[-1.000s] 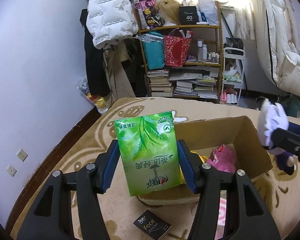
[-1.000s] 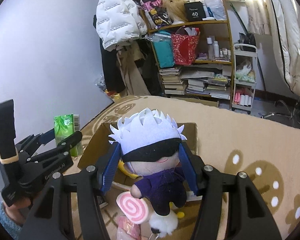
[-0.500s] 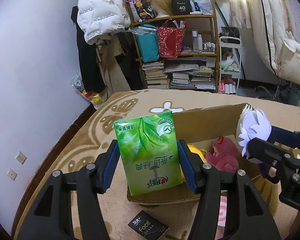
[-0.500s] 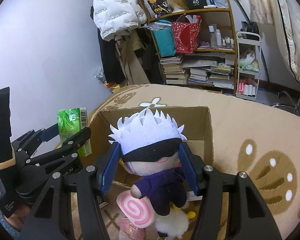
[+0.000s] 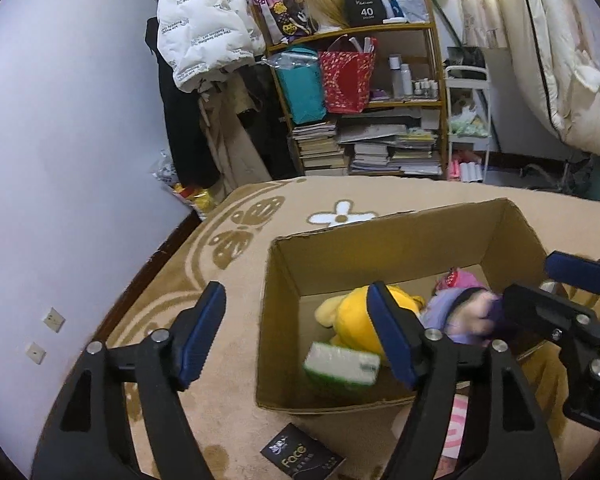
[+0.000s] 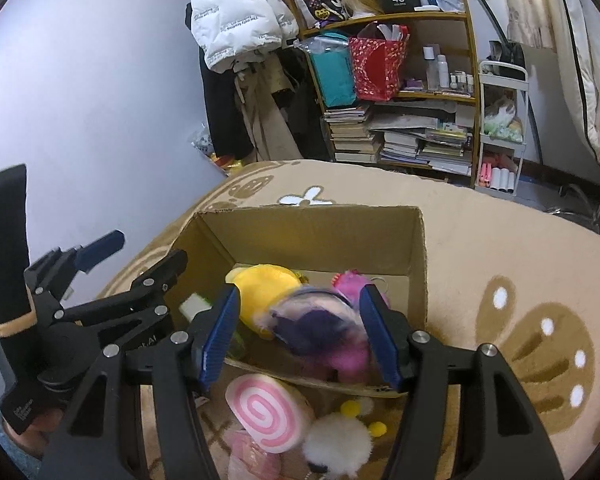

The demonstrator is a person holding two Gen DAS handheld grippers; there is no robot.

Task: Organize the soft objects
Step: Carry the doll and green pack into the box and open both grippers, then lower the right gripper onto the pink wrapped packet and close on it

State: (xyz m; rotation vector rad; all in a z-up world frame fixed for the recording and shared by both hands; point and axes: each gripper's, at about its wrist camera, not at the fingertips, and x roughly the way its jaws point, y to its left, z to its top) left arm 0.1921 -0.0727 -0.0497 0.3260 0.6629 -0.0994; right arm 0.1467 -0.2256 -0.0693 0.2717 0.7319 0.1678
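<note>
Left hand-held gripper [image 5: 296,332] — jaws opening, blue pads wide apart, nothing pinched; it hangs over the near-left corner of the cardboard box [image 5: 404,236]; green tissue pack [image 5: 342,364], blurred, sits low inside the box against the near wall, clear of both pads; yellow plush [image 5: 352,320] lies just behind the pack; pink plush [image 5: 458,280] sits further right near the back wall; black "Face" packet [image 5: 302,458] lies on the tan rug [image 5: 236,236] in front of the box. Right hand-held gripper [image 6: 300,336] — jaws opening too; white-haired doll in purple [image 6: 320,332], motion-blurred, is between the pads over the box's near edge; cannot tell whether the pads touch it; pink swirl plush [image 6: 264,412] and a white fluffy toy [image 6: 338,444] lie on the rug just outside the box's near wall.
</note>
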